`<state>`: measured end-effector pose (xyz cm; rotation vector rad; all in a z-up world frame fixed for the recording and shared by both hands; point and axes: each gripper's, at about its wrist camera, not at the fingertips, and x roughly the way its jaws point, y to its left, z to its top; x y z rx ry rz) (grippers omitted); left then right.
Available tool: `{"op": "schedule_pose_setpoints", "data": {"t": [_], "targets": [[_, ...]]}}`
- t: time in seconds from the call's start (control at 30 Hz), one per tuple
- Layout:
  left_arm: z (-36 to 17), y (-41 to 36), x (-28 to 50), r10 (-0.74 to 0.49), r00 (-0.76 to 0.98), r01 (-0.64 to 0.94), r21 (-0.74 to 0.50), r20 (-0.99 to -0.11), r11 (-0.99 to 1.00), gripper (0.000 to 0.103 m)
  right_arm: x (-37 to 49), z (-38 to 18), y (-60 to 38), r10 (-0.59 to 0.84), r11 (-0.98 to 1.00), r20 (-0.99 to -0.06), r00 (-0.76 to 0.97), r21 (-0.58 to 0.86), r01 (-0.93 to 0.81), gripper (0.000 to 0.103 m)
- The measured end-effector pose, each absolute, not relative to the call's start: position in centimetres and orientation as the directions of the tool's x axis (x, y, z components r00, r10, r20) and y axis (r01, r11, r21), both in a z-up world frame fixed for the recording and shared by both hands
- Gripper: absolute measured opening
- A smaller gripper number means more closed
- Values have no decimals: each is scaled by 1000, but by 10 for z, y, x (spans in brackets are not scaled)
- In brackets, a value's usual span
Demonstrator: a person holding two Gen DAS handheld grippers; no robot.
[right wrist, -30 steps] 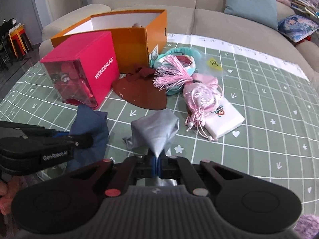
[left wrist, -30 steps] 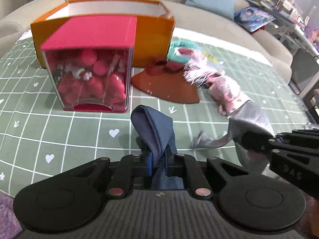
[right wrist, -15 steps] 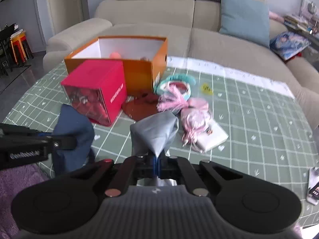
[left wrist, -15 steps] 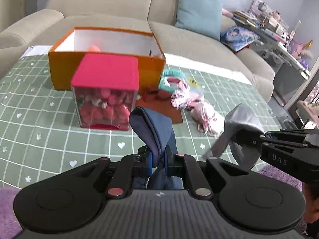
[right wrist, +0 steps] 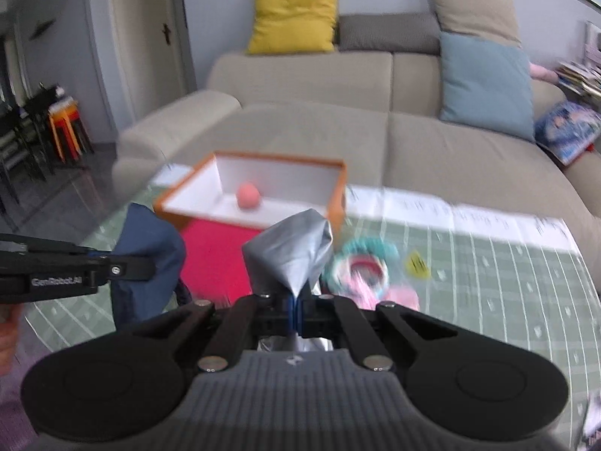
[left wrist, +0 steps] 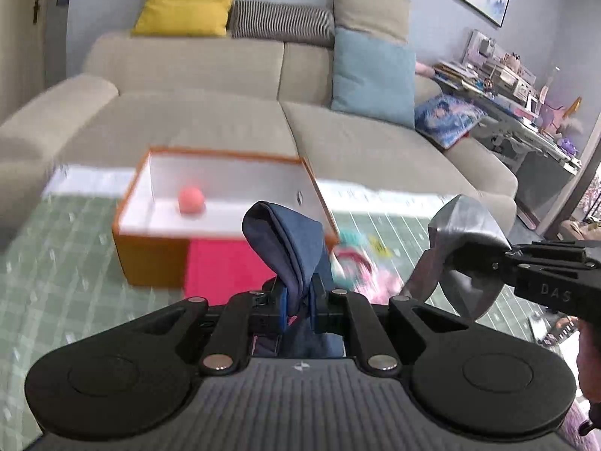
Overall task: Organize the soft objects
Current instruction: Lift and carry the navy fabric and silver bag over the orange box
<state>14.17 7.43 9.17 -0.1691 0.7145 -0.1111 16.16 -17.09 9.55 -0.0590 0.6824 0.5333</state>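
While both cloths hang lifted in front of the open orange cardboard box:
Left gripper: pinching folded blue fabric.
Right gripper: pinching crumpled silver-grey fabric.
Box rim: clear above; small pink ball inside.

Each gripper, the left gripper and the right gripper, is built in matte black with blue-lined fingers, silver pivot screws, round side discs, and a ribbed grey panel behind.
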Motion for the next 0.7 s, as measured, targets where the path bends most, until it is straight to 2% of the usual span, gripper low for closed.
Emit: {"op": "schedule_pose_setpoints", "data": {"t": [0.2,0.3,0.47,0.7], "targets": [[106,95,200,-121,778,40,-144,-616,989,11,221,120,-136,512,834,-564,647,148,-532,0],[97,96,232,-98,776,48,-96,-623,994,11,253,115,-114,525,829,-572,630,177,-530,0],[71,100,276,-59,758,51,-32,-650,998,11,300,91,-80,526,832,-602,601,217,-511,0],[24,112,322,35,687,35,82,-726,996,11,334,33,-42,447,869,-681,580,175,-463,0]]}}
